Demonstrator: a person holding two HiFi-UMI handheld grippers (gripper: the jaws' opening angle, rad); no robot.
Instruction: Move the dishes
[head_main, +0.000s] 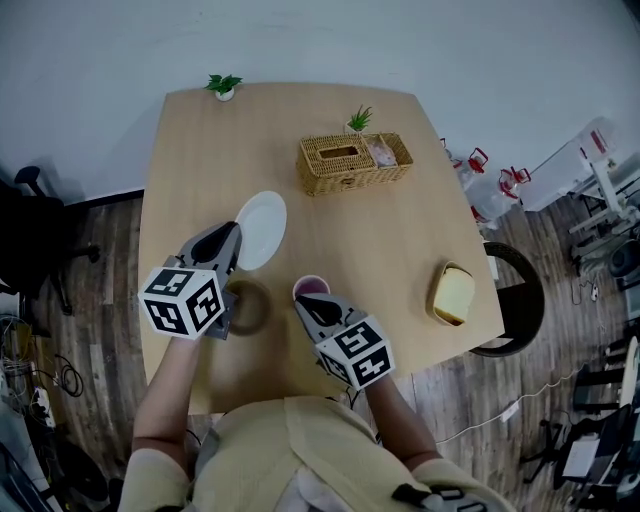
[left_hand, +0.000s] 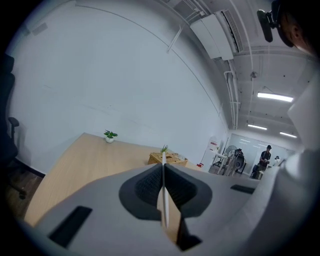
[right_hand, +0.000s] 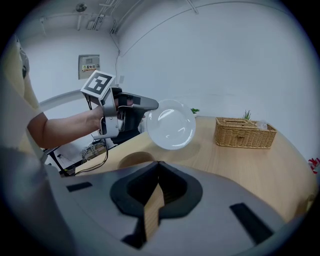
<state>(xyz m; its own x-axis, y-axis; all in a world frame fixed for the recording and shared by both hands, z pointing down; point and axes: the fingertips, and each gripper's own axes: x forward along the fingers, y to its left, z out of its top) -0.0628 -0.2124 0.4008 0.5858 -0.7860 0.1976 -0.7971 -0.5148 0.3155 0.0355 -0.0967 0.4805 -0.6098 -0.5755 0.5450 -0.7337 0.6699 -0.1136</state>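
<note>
My left claw (head_main: 230, 243) is pinched tight on the rim of the white plate (head_main: 261, 230). The plate is round, smooth and shiny. It hangs tipped up above the light wood table (head_main: 400, 240) and does not touch it. Along the left claw I see only its thin white edge between the pads. My right claw (head_main: 310, 300) is closed with nothing in it, right by 1 small purple cup (head_main: 312, 286). A woven basket (head_main: 353, 163) sits farther back. 1 yellow bowl (head_main: 452, 293) is near the table's right edge.
</note>
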